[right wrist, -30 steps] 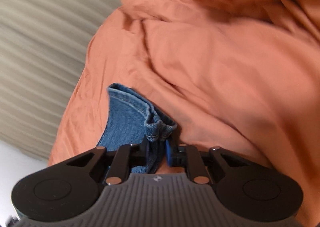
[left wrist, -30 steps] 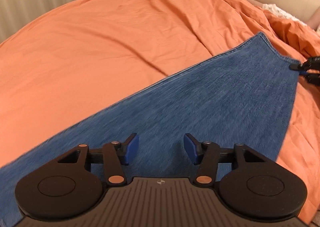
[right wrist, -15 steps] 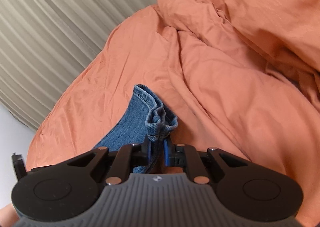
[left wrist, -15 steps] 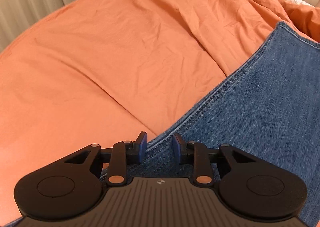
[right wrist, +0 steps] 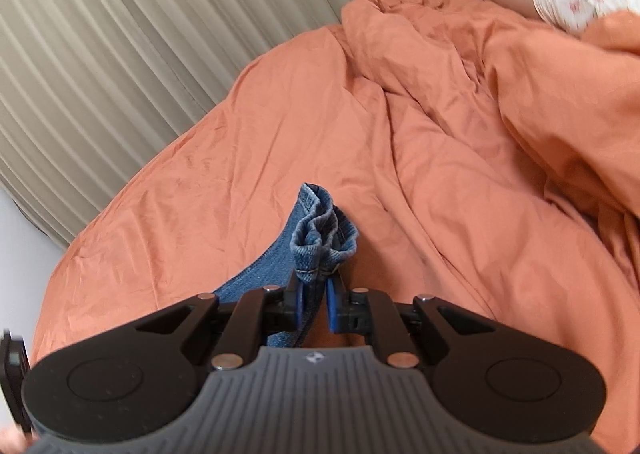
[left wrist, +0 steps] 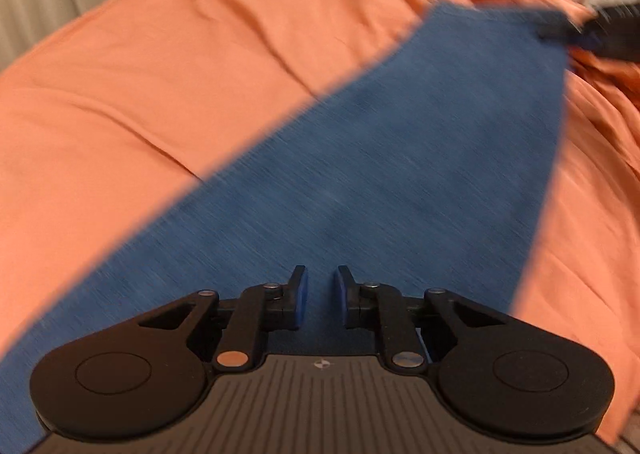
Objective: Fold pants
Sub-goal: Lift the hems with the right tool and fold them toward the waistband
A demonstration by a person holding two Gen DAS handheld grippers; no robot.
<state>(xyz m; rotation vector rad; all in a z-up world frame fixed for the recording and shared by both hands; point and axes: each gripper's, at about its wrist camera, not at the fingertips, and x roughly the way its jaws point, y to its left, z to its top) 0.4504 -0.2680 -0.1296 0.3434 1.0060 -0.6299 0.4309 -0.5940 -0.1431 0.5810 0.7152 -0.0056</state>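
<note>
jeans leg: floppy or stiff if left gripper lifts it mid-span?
Likely floppy: the hem bunches into folds where the right gripper is shut on the jeans. Probably heavyish for cloth, since the denim looks thick at the stitched hem. It may drag on the orange duvet rather than slide. Left gripper is open over it.

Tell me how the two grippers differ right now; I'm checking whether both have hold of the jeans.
The right gripper is pinched on a bunched hem of the jeans; the left gripper has a gap between its fingers, with nothing visibly clamped. The right gripper holds a corner lifted off the orange bedding; the left gripper hovers over the flat spread denim, contact unclear through blur. Both have black frames and blue pads.
</note>
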